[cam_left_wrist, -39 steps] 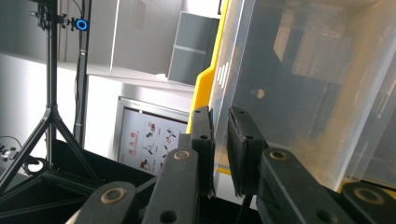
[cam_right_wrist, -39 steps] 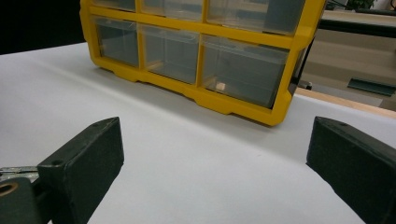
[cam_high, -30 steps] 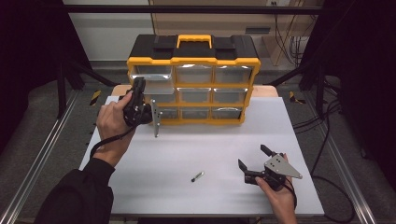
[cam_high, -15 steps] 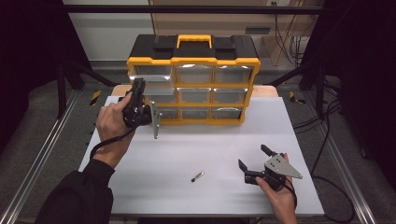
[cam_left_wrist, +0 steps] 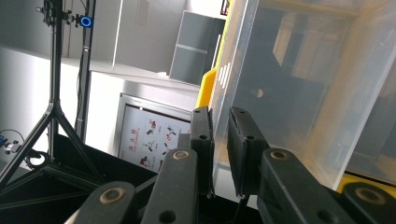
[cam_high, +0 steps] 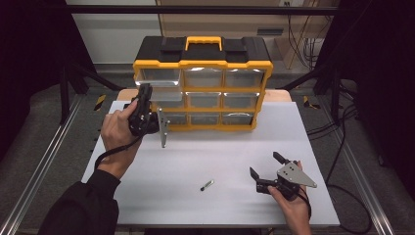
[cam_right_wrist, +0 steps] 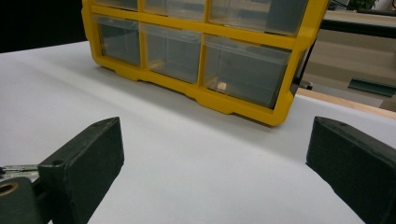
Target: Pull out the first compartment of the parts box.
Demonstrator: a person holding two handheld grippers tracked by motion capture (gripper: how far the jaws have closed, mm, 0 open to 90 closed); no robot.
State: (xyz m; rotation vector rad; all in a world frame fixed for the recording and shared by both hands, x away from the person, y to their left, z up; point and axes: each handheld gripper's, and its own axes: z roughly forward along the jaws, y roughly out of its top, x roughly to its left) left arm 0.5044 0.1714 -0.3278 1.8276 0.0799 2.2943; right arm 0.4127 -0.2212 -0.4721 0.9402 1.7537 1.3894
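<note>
A person works at a white tabletop (cam_high: 147, 196) with a gripper in each hand, facing a yellow and black organizer (cam_high: 203, 83) of clear drawers at the far edge.

At the left, the left gripper (cam_high: 147, 100) is raised to the organizer's left column. In the left gripper view its jaws are pressed nearly together on the thin front wall of a clear drawer (cam_left_wrist: 299, 93). From above, the top-left drawer sits forward of its neighbours, so this is probably the one being pinched, though the hand hides the contact. A small metal bracket (cam_high: 163, 132) stands just below that hand; what holds it up cannot be told.

In the middle, a small dark screw (cam_high: 207, 185) lies alone on the tabletop, well apart from the organizer.

At the right, the right gripper (cam_high: 266, 169) rests low near the front edge, jaws spread wide and empty, with the screw just to its left.

The step in hand appears to be opening the drawer. Next, the left gripper needs a straight, level pull to bring the drawer out further, and the right would close on the screw to carry it over.
</note>
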